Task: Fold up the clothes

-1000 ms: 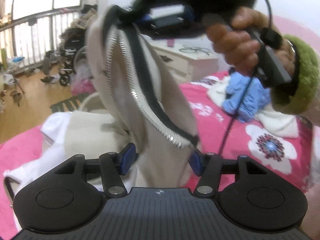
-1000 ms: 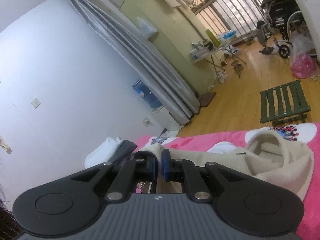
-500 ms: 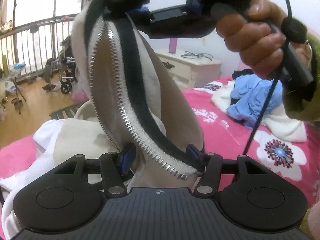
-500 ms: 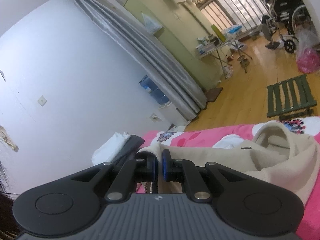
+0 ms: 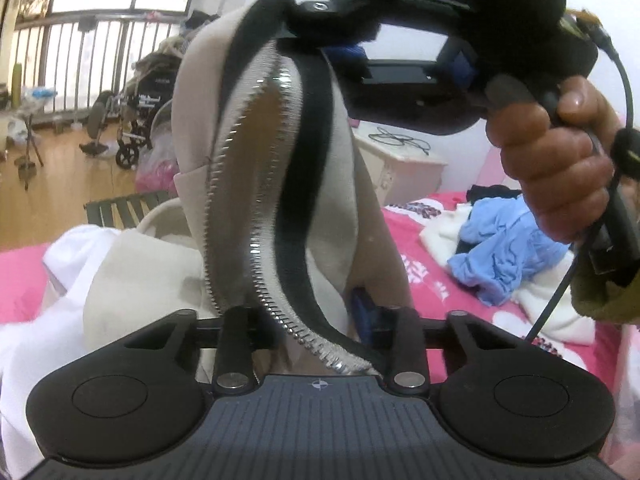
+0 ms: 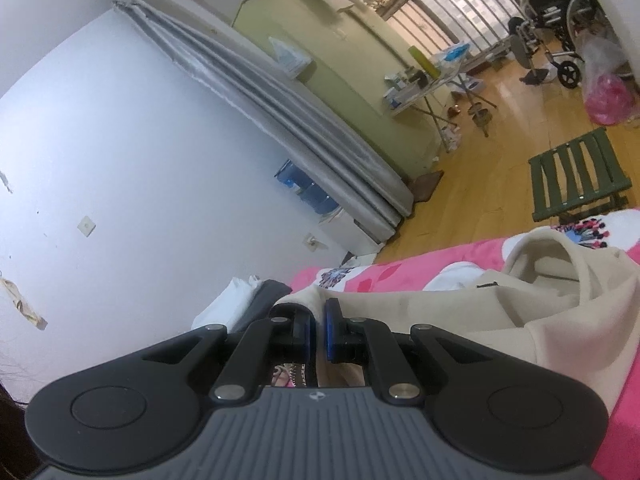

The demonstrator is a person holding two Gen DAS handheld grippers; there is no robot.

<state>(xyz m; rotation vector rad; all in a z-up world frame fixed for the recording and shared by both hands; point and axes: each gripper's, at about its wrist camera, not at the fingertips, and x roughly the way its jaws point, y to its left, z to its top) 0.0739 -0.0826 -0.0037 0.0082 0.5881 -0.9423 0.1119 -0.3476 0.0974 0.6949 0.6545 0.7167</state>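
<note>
A beige zip-up jacket (image 5: pixel 192 92) with a black-taped metal zipper (image 5: pixel 224 184) hangs in front of the left wrist camera. Up top, my right gripper (image 5: pixel 316 28), held by a hand (image 5: pixel 552 168), is shut on the jacket's black front edge. My left gripper (image 5: pixel 316 316) is open, and the hanging zipper edge passes between its fingers. In the right wrist view, my right gripper (image 6: pixel 316 332) pinches a fold of the jacket (image 6: pixel 480 308), whose hood lies on the bed.
A pink floral bedspread (image 5: pixel 424 240) lies below. On it are a crumpled blue garment (image 5: pixel 504 252) and white clothing (image 5: pixel 40 320). A pale bedside cabinet (image 5: pixel 404 168) stands behind. A green folding stool (image 6: pixel 576 176) and a wheelchair (image 5: pixel 136 120) stand on the wooden floor.
The right gripper has brought the jacket's zipper edge higher and closer to the left camera. The left fingers have narrowed a little around the hanging edge.
</note>
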